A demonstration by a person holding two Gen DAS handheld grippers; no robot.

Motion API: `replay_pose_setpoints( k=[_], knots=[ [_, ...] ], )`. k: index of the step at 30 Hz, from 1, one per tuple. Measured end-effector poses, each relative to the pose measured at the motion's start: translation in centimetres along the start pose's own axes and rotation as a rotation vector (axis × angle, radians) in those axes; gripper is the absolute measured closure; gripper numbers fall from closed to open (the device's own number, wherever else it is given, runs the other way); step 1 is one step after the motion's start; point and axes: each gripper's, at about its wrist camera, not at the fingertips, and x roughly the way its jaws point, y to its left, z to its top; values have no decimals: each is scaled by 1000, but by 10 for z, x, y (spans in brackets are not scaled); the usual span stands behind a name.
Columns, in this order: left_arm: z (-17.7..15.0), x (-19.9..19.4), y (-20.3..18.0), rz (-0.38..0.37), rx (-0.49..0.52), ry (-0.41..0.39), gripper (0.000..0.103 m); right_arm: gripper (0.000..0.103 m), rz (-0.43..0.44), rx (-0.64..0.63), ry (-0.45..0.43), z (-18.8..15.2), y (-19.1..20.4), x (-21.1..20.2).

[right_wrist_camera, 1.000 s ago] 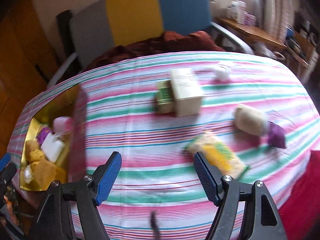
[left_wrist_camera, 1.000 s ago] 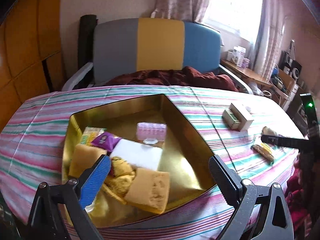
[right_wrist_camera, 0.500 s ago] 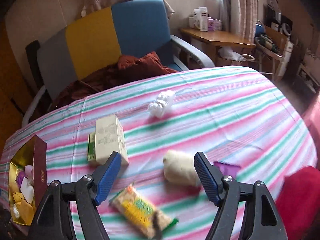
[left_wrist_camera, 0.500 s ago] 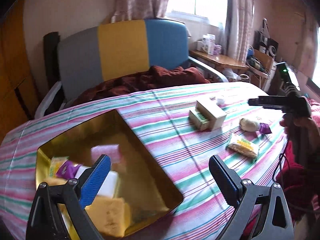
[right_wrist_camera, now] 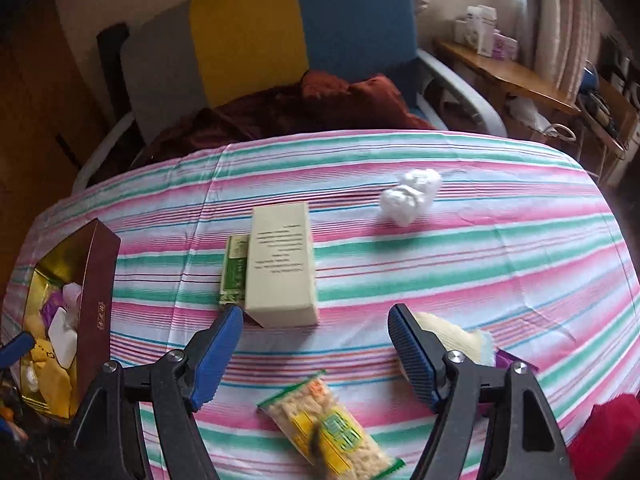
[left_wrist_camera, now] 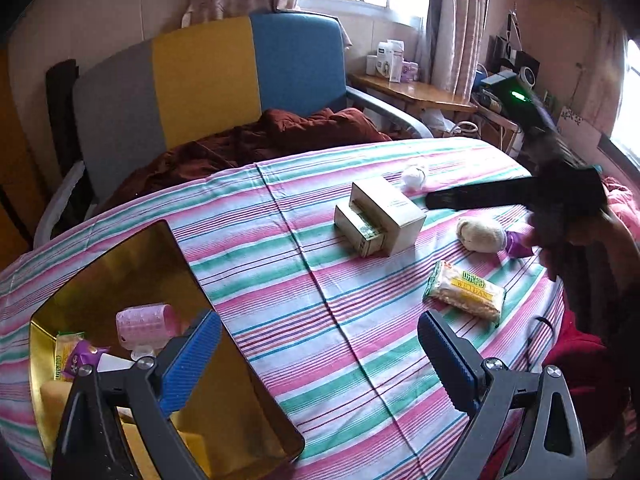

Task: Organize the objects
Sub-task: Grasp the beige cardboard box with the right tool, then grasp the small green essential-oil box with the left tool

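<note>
My left gripper (left_wrist_camera: 320, 344) is open and holds nothing; it hovers over the striped cloth at the right edge of the gold box (left_wrist_camera: 120, 264), which holds a pink roller (left_wrist_camera: 146, 320) and several snacks. My right gripper (right_wrist_camera: 316, 320) is open too, and low over the cloth. In front of it lies a cream carton (right_wrist_camera: 280, 264) with a small green box (right_wrist_camera: 234, 268) against its left side. A yellow snack packet (right_wrist_camera: 328, 424) lies just below its jaws. A cream pouch (right_wrist_camera: 452, 336) and a purple wrapper (right_wrist_camera: 510, 360) are partly hidden behind its right finger. A crumpled white tissue (right_wrist_camera: 410, 196) lies farther back.
An armchair (left_wrist_camera: 208, 80) with a grey, yellow and blue back, holding a maroon blanket (left_wrist_camera: 280, 136), stands behind the table. A wooden side table (left_wrist_camera: 416, 92) with small boxes is at the back right. Red cloth (right_wrist_camera: 604, 432) lies at the table's right front edge.
The left gripper has swung right, from above the gold box's contents to its right edge. The right gripper has shifted about over the loose items and now faces the cream carton. Both stayed open.
</note>
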Motion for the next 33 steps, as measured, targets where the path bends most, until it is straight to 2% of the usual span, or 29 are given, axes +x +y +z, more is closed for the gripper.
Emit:
replay_pose_setpoints(
  k=[6,7,8,13,16,19,22,25,27,29,33],
  knots=[
    [3,9,0,-2,-5,16,4,27,1,-17,28,14,14,46],
    [5,11,-1,-2,-4,19,4,33,9,-7,37,13,11,53],
    [7,15,-2,-2,-4,25,4,52,23,-2,56,12,9,58],
    [18,33,-5,-13,-13,48,4,53,-31,-17,47,9,-3,48],
    [30,47,-8,-34,-39,69,4,53,-107,11,51,12,-20,43],
    [42,64,-13,-44,-58,92,4,53,-68,72,114,9,-40,51],
    [54,88,-17,-61,-96,137,4,51,-45,126,139,8,-52,53],
    [65,111,-18,-49,-129,166,4,50,-1,153,117,10,-56,45],
    [72,124,-16,-48,-158,176,4,46,19,160,92,11,-55,38],
    [80,135,-13,-26,-183,177,4,41,27,176,66,13,-57,31],
    [92,160,-14,-24,-208,196,9,41,32,223,29,17,-66,23]
  ],
)
